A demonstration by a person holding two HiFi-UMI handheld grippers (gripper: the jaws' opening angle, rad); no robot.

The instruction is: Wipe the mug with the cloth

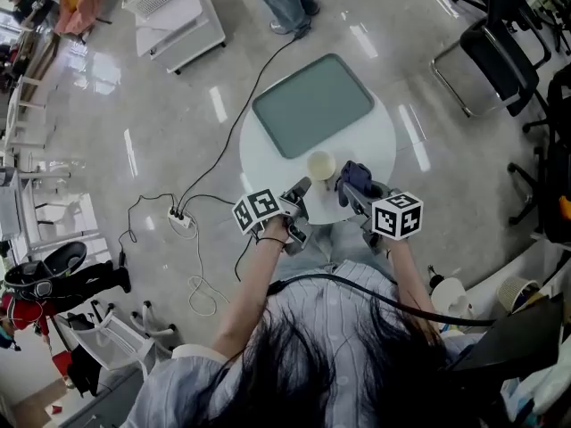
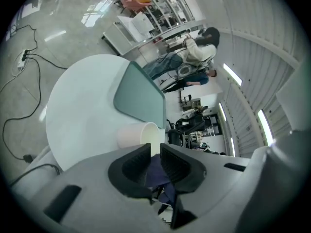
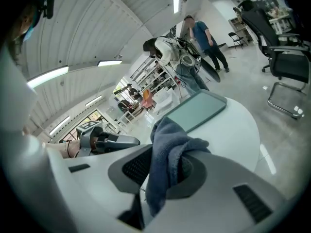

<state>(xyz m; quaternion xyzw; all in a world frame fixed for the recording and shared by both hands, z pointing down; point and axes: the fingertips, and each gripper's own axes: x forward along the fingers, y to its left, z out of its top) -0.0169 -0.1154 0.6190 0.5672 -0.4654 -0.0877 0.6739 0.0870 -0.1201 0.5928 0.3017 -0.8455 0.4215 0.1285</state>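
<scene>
Both fingers point(image 3: 138, 166) pinching, right cloth point(image 3: 167, 147), left mug point(image 2: 136, 136)

Large open workroom of the lab or test-hall sort. Glossy grey floor point(image 1: 161, 123), office chairs point(image 1: 495, 52), and a power strip point(image 1: 181, 219) with loose cables point(image 1: 223, 150). Strip lights point(image 2: 232, 74) on a ribbed ceiling point(image 2: 252, 13). Far back, blurred, what look like stocked shelves point(image 2: 167, 6).

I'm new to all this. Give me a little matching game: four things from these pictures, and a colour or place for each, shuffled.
Things:
1. cloth
2. mug
3. tray
4. power strip

Colours and places:
a. on the floor
b. grey-green, flat on the table
c. cream
d. dark blue, pinched in the right gripper

Pairs: 1-d, 2-c, 3-b, 4-a.
</scene>
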